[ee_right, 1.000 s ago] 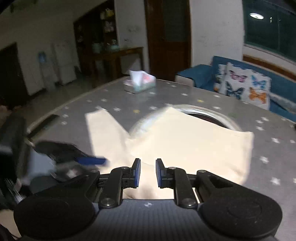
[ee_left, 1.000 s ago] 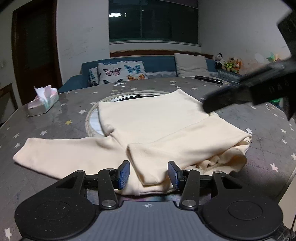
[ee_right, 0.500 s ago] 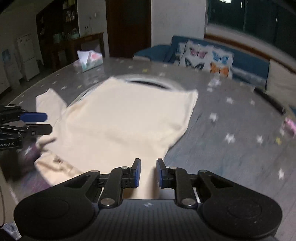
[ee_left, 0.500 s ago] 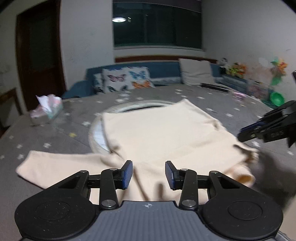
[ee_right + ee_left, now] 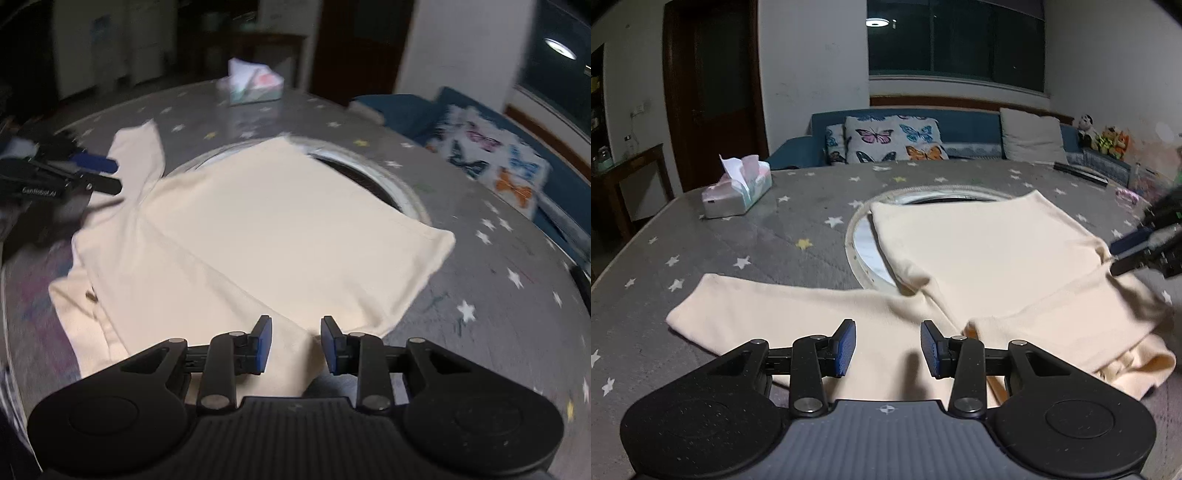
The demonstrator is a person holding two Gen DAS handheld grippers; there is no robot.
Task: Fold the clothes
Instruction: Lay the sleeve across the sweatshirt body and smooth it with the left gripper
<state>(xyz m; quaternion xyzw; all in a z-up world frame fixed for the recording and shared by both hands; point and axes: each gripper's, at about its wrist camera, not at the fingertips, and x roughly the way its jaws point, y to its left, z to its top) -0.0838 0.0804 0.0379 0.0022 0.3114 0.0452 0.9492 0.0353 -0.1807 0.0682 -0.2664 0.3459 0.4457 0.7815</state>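
I see the cream top flat on the star-print table, one sleeve out left. Left gripper wide open, empty, over the sleeve; right gripper parted, empty, above the hem corner.

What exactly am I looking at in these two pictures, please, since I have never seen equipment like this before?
These are two hand-held grippers, each carried by a person, with a wide-angle camera mounted on each that looks forward along its two fingers. One picture comes from the left gripper, the other from the right gripper; each also shows at the edge of the other's picture. The blue pads on both stand apart, so both are open and hold nothing. On the grey star-patterned table lies a cream long-sleeved top, one sleeve stretched out flat, the other folded across the body. A tissue box stands farther back, and a sofa with butterfly cushions is behind the table.
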